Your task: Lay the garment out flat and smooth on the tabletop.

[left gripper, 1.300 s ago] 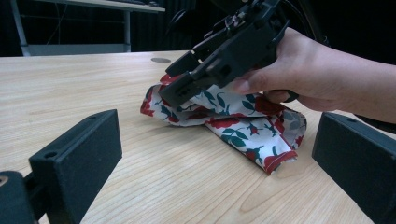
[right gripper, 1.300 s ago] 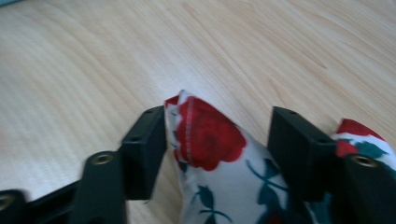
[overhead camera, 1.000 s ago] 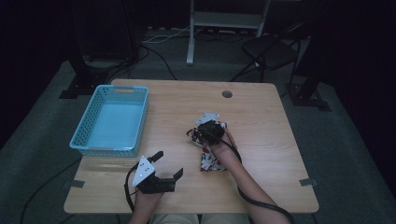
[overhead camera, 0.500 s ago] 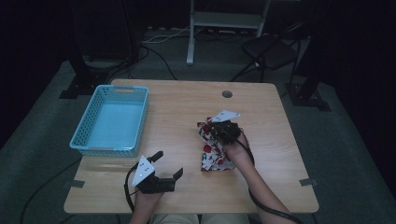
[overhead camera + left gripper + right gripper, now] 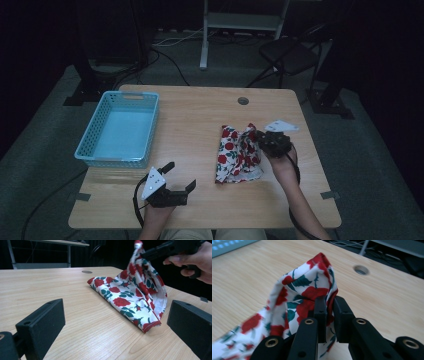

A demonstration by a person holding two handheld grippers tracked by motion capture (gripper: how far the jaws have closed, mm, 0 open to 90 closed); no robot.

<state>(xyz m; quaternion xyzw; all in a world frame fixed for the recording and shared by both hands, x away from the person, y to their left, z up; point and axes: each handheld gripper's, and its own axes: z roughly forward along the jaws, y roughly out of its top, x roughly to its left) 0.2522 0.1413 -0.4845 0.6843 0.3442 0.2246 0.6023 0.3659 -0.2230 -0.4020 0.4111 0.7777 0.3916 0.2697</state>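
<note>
A white cloth (image 5: 235,155) printed with red roses lies on the right half of the wooden table (image 5: 195,125). One corner of it is lifted into a peak. My right gripper (image 5: 258,138) is shut on that corner, and the fabric (image 5: 307,282) is pinched between the two black jaws of this gripper (image 5: 329,305). In the left gripper view the cloth (image 5: 125,293) hangs like a tent from the right gripper (image 5: 146,254). My left gripper (image 5: 181,175) rests open near the table's front edge, left of the cloth, and its jaws (image 5: 116,325) hold nothing.
A light blue plastic basket (image 5: 116,158) stands at the table's left side. A round cable hole (image 5: 243,100) sits near the far edge. Behind the table are a dark chair (image 5: 290,55) and a white stand (image 5: 205,37).
My right gripper has moved to the right and a little up, drawing the pinched corner with it, so the cloth now spreads wider. The left gripper has stayed put.
</note>
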